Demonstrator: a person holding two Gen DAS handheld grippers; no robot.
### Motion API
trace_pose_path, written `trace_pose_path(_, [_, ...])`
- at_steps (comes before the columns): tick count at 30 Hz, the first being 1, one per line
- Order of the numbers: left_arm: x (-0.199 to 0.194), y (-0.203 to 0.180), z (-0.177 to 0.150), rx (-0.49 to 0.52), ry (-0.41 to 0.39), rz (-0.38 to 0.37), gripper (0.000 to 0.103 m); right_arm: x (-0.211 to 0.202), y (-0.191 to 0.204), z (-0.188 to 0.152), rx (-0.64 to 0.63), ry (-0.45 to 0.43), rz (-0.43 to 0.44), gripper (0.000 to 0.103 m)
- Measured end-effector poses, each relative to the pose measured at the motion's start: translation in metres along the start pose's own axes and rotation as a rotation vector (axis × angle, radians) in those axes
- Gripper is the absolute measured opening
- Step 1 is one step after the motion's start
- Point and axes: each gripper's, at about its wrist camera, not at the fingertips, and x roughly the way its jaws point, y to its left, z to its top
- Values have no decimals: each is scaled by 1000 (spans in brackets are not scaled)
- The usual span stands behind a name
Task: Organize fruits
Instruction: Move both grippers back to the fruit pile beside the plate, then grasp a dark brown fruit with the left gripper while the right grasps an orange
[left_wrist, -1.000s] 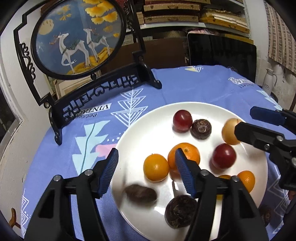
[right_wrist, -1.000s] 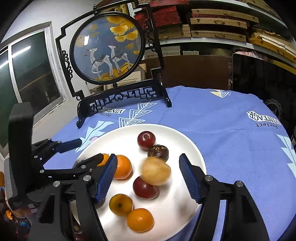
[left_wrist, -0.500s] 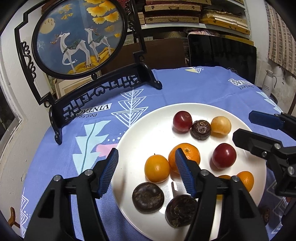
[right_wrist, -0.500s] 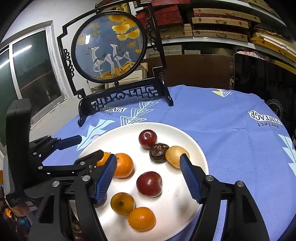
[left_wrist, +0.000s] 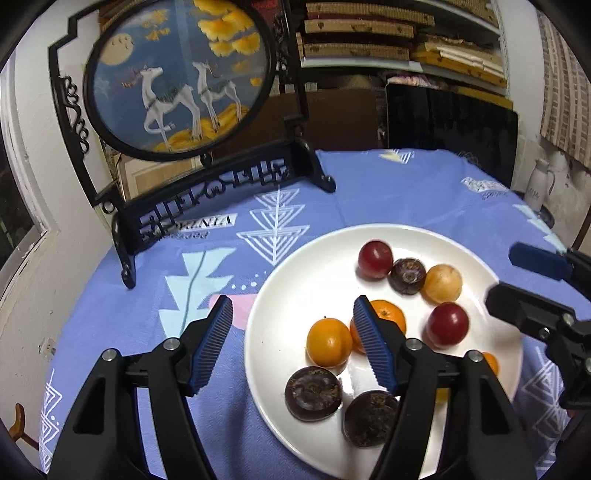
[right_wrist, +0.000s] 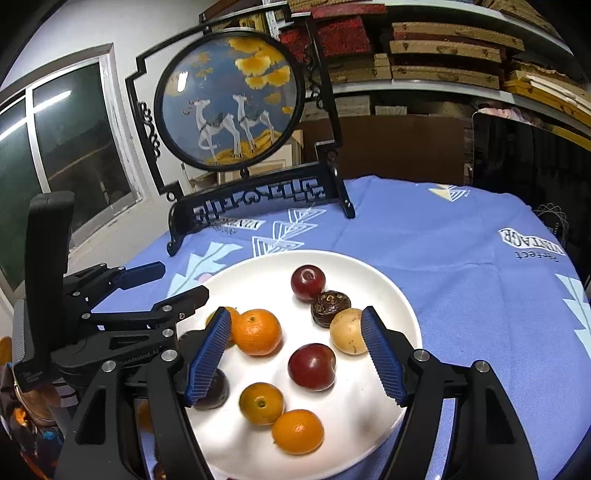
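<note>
Left wrist view is showing the left gripper (left_wrist: 291, 345) hovering over the near-left rim of a white plate (left_wrist: 280, 295), its fingers (left_wrist: 212, 345) standing well apart and opening wider, with nothing held between them. The plate is sitting on a desk covered by a blue patterned cloth (left_wrist: 406, 192). Lying on the plate are two red plums (left_wrist: 375, 253), three dark brown round fruits (left_wrist: 313, 393), a pale yellow fruit (left_wrist: 442, 283), an orange mandarin (left_wrist: 388, 317) and a smooth orange-yellow fruit (left_wrist: 328, 342) touching it. One dark fruit is sitting between the far plum and the pale yellow fruit, touching both.

The right gripper (right_wrist: 295, 352) is hanging over the near part of the same plate (right_wrist: 402, 310); its fingers (right_wrist: 382, 356) are also widening and gripping nothing, while a plum (right_wrist: 312, 366) is lying on the plate under the gap between them. The pale yellow fruit (right_wrist: 345, 331) is resting just beside the right-hand finger. Two more orange fruits (right_wrist: 298, 431) are lying at the near edge, touching each other.

Behind the plate, a round deer picture in a black carved stand (right_wrist: 236, 199) is standing upright on the cloth.
</note>
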Motion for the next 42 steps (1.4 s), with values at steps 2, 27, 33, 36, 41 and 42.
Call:
trace_pose_path(2, [-11, 2, -3, 2, -19, -6, 71, -16, 1, -8, 15, -3, 39, 73])
trace_pose_path(27, [-86, -60, -108, 151, 112, -161, 70, -73, 40, -139, -208, 315, 26, 41])
trace_pose_path(33, [-63, -89, -120, 218, 176, -121, 37, -79, 18, -148, -105, 330, 35, 41])
trace_pose_path(36, [-74, -85, -122, 213, 148, -154, 26, -79, 18, -148, -99, 327, 40, 41])
trace_pose_path(41, [-97, -55, -136, 174, 169, -225, 25, -78, 16, -148, -87, 332, 55, 41])
trace_pose_path(42, [-99, -51, -138, 175, 173, -215, 26, -79, 17, -149, -87, 333, 57, 41])
